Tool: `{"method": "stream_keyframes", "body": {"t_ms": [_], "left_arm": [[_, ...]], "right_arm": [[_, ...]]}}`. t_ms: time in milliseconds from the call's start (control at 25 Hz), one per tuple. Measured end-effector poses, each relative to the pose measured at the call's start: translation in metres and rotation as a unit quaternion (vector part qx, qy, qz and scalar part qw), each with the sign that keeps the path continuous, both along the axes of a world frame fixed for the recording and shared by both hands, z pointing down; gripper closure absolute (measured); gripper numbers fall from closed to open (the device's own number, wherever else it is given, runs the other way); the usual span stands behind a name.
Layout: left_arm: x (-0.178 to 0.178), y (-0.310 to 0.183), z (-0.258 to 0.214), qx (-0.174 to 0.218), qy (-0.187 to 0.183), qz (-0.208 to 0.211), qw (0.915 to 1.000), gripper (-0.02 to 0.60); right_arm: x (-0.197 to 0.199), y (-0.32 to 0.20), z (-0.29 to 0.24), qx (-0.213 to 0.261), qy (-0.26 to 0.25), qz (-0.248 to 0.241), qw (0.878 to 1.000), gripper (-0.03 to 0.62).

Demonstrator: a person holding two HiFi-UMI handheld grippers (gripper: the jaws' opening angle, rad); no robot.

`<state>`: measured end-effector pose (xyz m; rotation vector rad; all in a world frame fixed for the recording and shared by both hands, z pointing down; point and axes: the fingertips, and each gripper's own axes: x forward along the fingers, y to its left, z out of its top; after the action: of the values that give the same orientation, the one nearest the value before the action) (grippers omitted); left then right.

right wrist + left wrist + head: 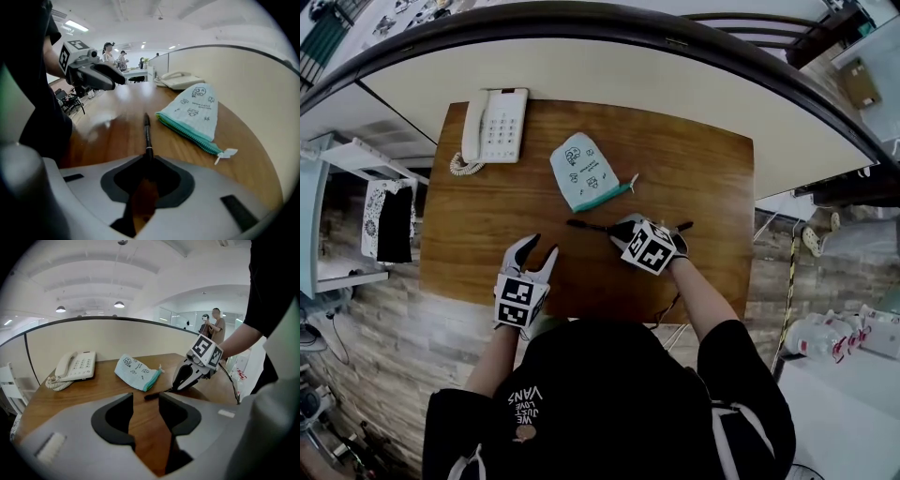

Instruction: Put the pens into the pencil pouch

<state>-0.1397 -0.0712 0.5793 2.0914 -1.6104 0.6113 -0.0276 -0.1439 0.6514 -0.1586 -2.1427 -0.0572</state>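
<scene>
1 pen, 1 pencil pouch, 2 grippers over 1 table (487,216).
Right gripper (149,158) jaws narrow, pinching the pen's (146,129) near end; pencil pouch (197,115) ahead-right of them. Left gripper (146,397) jaws wide, nothing between.

This looks like an open-plan office: a desk telephone (494,127) stands on the wooden tabletop (694,187), a curved partition (108,341) borders it, and ceiling lamps (119,304) light a wide hall where people (217,326) stand.
</scene>
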Motion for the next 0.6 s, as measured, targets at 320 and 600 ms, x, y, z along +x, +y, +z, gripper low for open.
{"method": "stream_keyframes", "body": {"t_ms": [320,600], "left_arm": [[0.004,-0.014,0.002,-0.006,-0.014,0.045,0.9989,0.425],[0.017,-0.038,0.01,-0.007,-0.039,0.104,0.9938,0.425]], "right_arm": [[0.006,0.005,-0.002,-0.005,-0.02,0.067,0.998,0.523],[0.029,0.015,-0.014,-0.015,-0.049,0.166,0.985,0.523]]}}
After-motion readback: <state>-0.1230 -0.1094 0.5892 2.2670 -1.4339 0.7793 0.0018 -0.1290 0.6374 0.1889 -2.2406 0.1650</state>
